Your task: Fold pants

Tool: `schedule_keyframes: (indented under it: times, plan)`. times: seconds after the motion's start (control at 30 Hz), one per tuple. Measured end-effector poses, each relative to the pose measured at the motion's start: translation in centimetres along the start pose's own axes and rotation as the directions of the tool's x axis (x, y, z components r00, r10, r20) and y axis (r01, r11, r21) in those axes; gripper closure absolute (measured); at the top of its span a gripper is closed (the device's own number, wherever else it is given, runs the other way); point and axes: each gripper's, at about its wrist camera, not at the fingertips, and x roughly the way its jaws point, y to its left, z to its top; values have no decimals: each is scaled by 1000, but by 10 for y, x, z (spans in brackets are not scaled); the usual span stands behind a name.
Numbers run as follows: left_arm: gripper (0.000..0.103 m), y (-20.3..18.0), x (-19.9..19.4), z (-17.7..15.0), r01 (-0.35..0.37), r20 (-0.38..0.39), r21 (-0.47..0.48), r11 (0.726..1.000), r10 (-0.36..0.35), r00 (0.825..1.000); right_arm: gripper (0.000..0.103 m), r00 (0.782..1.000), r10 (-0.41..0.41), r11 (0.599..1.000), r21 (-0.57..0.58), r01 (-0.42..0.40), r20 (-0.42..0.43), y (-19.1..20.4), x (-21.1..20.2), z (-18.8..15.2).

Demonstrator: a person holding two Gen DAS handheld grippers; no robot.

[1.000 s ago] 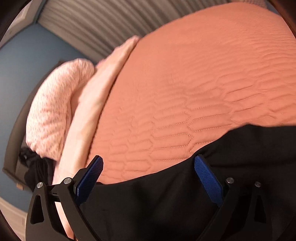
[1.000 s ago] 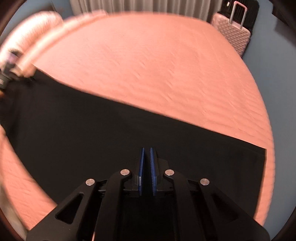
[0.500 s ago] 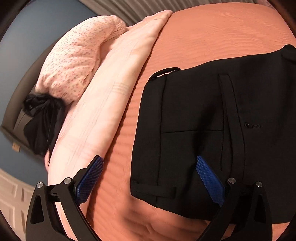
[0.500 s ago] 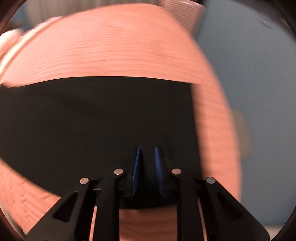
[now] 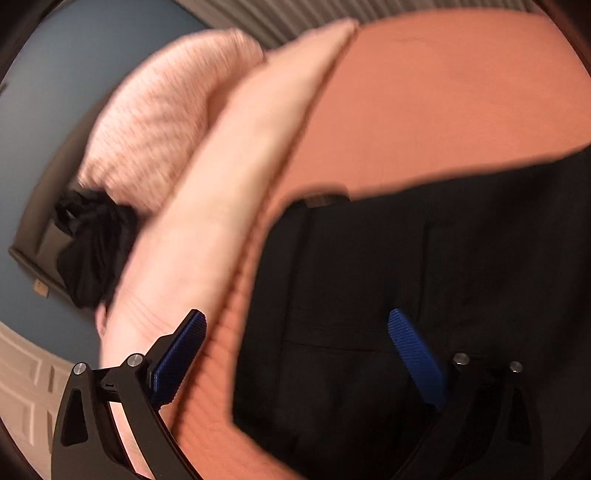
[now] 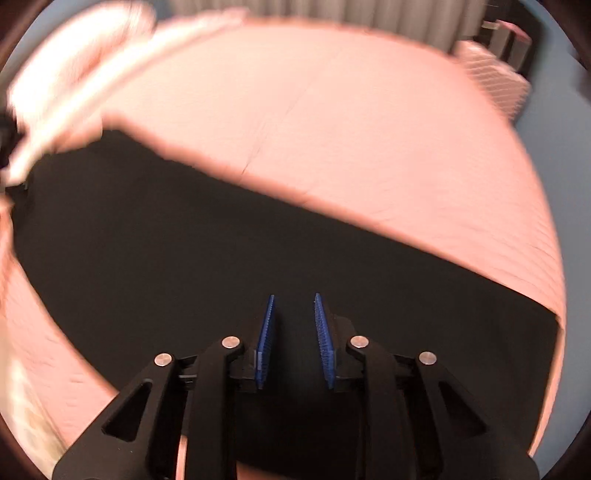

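Salmon quilted bed (image 6: 369,140), no legible writing anywhere. Black pants (image 6: 184,251) spread flat across it, beneath both grippers: left gripper (image 5: 297,347) fingers spread wide, right gripper (image 6: 294,341) fingers slightly parted, gripping nothing.

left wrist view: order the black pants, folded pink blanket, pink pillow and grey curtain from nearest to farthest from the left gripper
From the left gripper:
1. black pants, under and just ahead of the fingers, to the right.
2. folded pink blanket, by the left finger and running away along the bed's left side.
3. pink pillow, beyond the blanket, upper left.
4. grey curtain, at the far wall, top.
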Motion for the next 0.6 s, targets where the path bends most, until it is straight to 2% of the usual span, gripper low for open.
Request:
schedule_keyframes:
  times: [0.03,0.07,0.13,0.17,0.2,0.23,0.27,0.33,0.43,0.47,0.5,0.57,0.6]
  plan:
    - [5,7,-2,2,14,12,-39,999,-13,1000,80,1000,15,1000,22,-15,19,-5,-8,2]
    - [6,11,-11,5,-5,12,-57,998,6,1000,80,1000,21,997,77,-21,8,-19,-23,-1]
    - [9,21,-41,13,-56,61,-86,995,61,996,73,996,-13,982,187,-3,84,-61,-67,-32]
    - [7,24,-68,17,-47,124,-108,993,61,990,46,993,-65,970,238,40,97,-79,-78,-50]
    - [7,25,-93,19,-15,176,-130,991,38,984,15,984,-150,944,308,116,92,-108,-91,-76]
    - [6,22,-117,21,25,218,-146,989,8,976,9,975,-206,919,358,166,79,-133,-98,-96]
    - [6,11,-150,21,77,273,-158,985,-31,962,9,965,-258,879,425,216,43,-161,-106,-124]
    - [6,-15,-192,19,135,319,-146,980,-83,944,9,948,-317,806,519,285,-29,-210,-120,-171]
    - [6,-83,-256,10,224,349,-93,970,-179,920,9,950,-310,762,589,267,-30,-253,-131,-206]
    - [6,-110,-275,5,261,343,-61,963,-225,912,9,956,-291,760,601,249,-29,-267,-130,-212]
    - [5,-135,-291,-1,289,332,-31,957,-263,906,9,962,-272,775,588,231,-18,-261,-127,-211]
    - [5,-181,-318,-14,326,298,31,945,-320,899,12,955,-297,830,502,245,25,-255,-119,-203]
    - [5,-198,-328,-20,331,286,52,942,-332,899,22,957,-288,849,473,236,39,-250,-111,-195]
